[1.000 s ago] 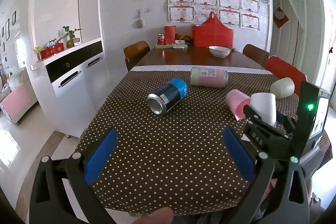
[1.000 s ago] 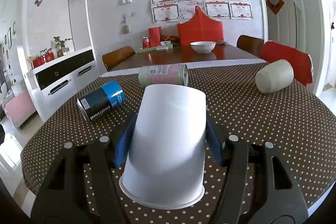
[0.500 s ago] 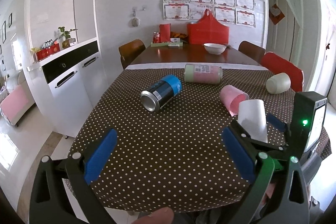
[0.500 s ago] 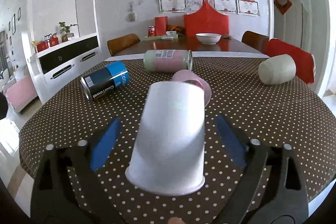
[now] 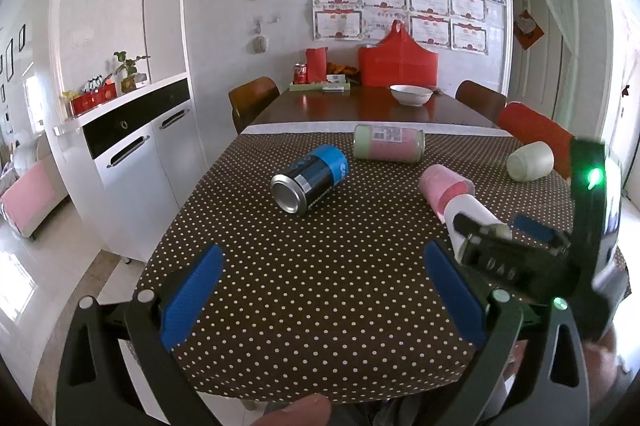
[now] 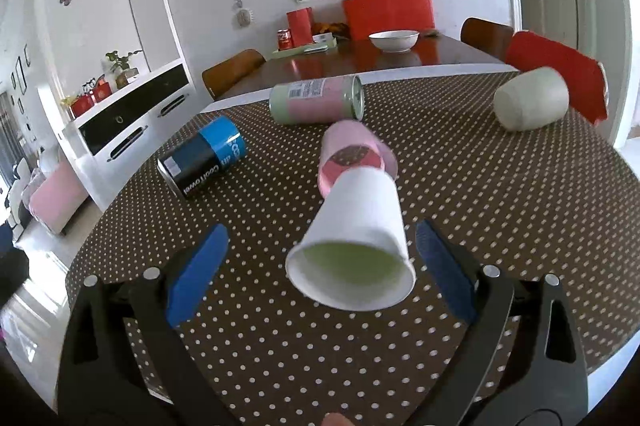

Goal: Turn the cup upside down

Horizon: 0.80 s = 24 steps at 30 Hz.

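Right claw (image 6: 320, 262) wide around cup (image 6: 356, 234)

blue-black can (image 6: 203, 156): "CoolTowel" partly readable | red can (image 6: 284, 39): script unreadable

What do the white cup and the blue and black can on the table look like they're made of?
White cup: probably paper, with matte thin walls and a rolled rim; thin plastic is possible. Blue and black can: metal, likely aluminium, with a shiny silver end and glossy printed body.
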Motion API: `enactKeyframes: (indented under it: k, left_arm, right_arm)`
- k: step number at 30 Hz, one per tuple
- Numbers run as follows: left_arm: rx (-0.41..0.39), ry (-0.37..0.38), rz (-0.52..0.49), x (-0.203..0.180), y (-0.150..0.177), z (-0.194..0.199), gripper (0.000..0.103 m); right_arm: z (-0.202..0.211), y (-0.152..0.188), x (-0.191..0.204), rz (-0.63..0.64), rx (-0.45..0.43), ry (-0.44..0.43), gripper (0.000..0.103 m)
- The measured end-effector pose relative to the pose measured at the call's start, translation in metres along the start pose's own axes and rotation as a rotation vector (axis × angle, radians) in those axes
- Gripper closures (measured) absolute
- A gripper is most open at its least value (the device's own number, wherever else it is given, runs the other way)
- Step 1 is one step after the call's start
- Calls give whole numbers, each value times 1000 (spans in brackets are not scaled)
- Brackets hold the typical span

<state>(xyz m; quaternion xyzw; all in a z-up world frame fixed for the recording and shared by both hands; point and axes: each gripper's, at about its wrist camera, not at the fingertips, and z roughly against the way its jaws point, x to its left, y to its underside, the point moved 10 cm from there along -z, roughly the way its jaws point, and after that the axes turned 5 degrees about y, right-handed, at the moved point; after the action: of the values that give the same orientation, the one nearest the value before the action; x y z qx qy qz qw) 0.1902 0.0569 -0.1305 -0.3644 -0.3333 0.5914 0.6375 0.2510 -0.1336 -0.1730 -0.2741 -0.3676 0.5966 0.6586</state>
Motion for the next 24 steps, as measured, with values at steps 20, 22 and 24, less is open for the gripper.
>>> enactKeyframes:
  k: [20,22,24]
  left_arm:
    - [11,9,-3,-2,2,-6,4]
    - [10,6,-2,0,2,-5,4]
    - [7,3,0,2,2,-4,4]
  right_arm:
    - [-90,3,-16,-8,517,19,39]
    - [-89,1,-14,-13,505,12,43]
    - [-84,3,-12,-5,488,-3,43]
